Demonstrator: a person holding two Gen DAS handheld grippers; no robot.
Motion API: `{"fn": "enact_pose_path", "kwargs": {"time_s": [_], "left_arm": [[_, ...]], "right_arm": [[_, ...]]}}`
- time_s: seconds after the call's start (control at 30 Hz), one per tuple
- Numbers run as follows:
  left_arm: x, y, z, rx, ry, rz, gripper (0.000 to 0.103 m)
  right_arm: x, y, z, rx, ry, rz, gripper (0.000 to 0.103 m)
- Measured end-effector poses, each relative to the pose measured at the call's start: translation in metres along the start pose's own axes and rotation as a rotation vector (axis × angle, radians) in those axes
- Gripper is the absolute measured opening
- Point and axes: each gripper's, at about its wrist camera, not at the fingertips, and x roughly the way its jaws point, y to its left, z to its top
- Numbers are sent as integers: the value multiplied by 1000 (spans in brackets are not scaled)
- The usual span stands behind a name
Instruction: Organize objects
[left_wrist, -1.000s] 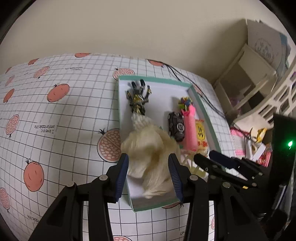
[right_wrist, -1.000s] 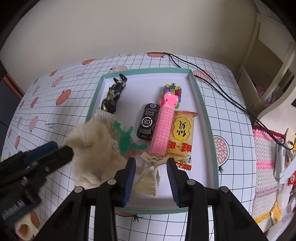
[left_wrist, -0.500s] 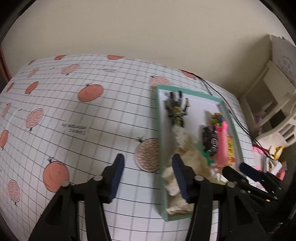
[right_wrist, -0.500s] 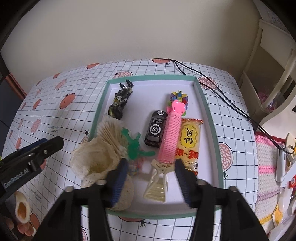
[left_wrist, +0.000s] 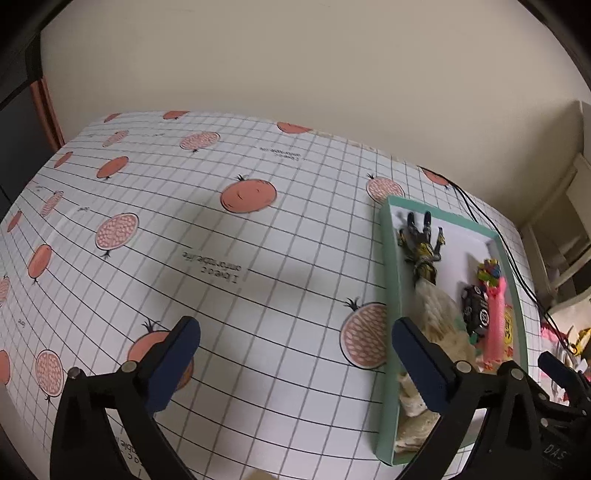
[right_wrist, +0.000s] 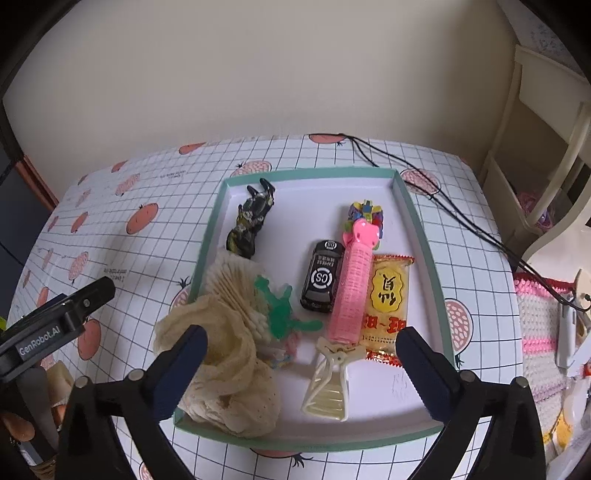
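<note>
A teal-rimmed white tray (right_wrist: 421, 225) holds a dark action figure (right_wrist: 251, 221), a black toy car (right_wrist: 323, 275), a pink roller (right_wrist: 352, 288), a yellow snack packet (right_wrist: 388, 299), a colourful block toy (right_wrist: 365, 212), a green plastic toy (right_wrist: 280, 308), a cream hair claw (right_wrist: 328, 384) and a cream mesh cloth (right_wrist: 229, 373) draped over its left rim. My right gripper (right_wrist: 301, 373) hangs open above the tray's near end. My left gripper (left_wrist: 295, 363) is open over the bare tablecloth, left of the tray (left_wrist: 391, 295), holding nothing.
The tablecloth (left_wrist: 221, 258) is a white grid with red fruit prints. A black cable (right_wrist: 443, 199) runs past the tray's far right corner. A pink-and-white knitted mat (right_wrist: 539, 332) with small items lies at the right, and cream furniture (right_wrist: 546, 147) stands beyond it.
My left gripper let go of the mesh cloth and swung left, off the tray. My right gripper opened wide and drew back from the hair claw, which stayed in the tray.
</note>
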Motion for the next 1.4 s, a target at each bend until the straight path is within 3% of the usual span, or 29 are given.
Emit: {"fn": "enact_pose_path", "kwargs": {"time_s": [0.3, 0.4, 0.57, 0.67, 0.77, 1.0, 1.1, 1.4], "left_arm": [[-17, 10, 3, -1, -60, -21, 103], [-29, 11, -1, 20, -92, 19, 103], [-56, 16, -10, 46, -143, 19, 103], [-78, 19, -18, 55, -192, 58, 103], [-94, 26, -30, 39, -227, 34, 103], [-113, 35, -62, 49, -239, -7, 103], [-117, 40, -77, 53, -242, -8, 103], [-97, 60, -124, 16, -177, -23, 103]], "right_arm": [[-9, 4, -1, 21, -28, 5, 103], [-15, 8, -5, 23, -34, 19, 103], [-33, 15, -17, 30, -56, 15, 103], [-47, 18, -27, 46, -77, 12, 103], [-61, 23, -37, 48, -99, 10, 103], [-85, 33, -63, 74, -140, -5, 103], [-86, 37, -79, 66, -141, -72, 103], [-75, 44, -128, 58, -119, -57, 103]]}}
